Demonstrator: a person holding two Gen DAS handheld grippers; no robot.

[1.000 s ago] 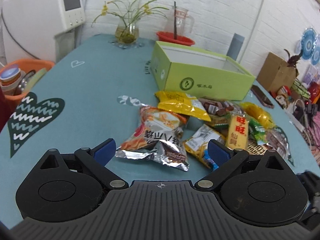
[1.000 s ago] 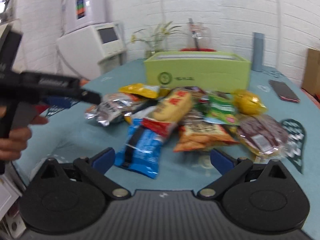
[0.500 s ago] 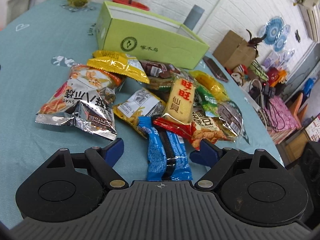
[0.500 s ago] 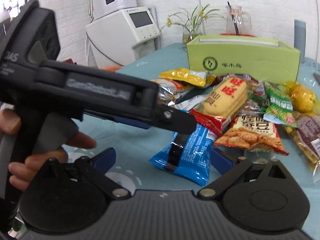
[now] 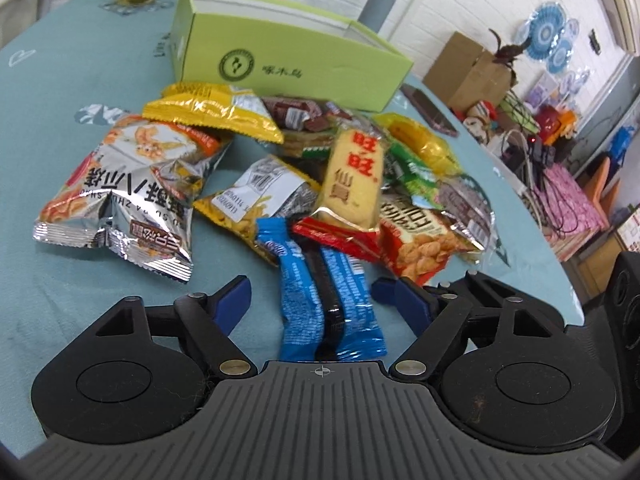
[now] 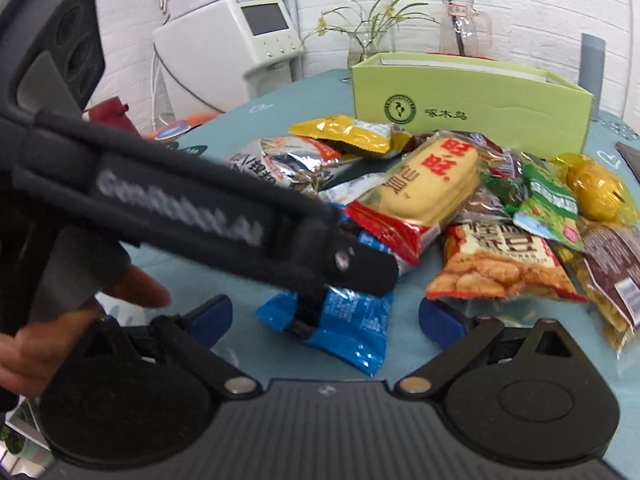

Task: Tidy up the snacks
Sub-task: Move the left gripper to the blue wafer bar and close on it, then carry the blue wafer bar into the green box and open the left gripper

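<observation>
A heap of snack packets lies on the teal table in front of an open green box (image 5: 300,60) (image 6: 472,108). A blue packet (image 5: 320,300) (image 6: 352,328) sits at the heap's near edge. My left gripper (image 5: 310,292) straddles it, its jaws closing, pads still a little off the wrapper. In the right wrist view one of its fingers (image 6: 360,268) crosses above that packet. My right gripper (image 6: 325,314) is just behind the same packet, jaws wide and closing slightly, gripping nothing. A yellow rice-cracker pack (image 5: 354,176) (image 6: 432,184) lies on top of the heap.
A silver bag (image 5: 132,192) and a yellow bag (image 5: 208,112) lie left, an orange bag (image 5: 420,236) right. A phone (image 5: 428,110) rests by the box. A vase (image 6: 368,40), a jug (image 6: 460,28) and a white machine (image 6: 240,40) stand behind. A hand (image 6: 80,320) holds the left gripper.
My left gripper swung right from the silver bag to the blue packet, sank toward it and narrowed its jaws. In the right wrist view it came in from the left over the packet.
</observation>
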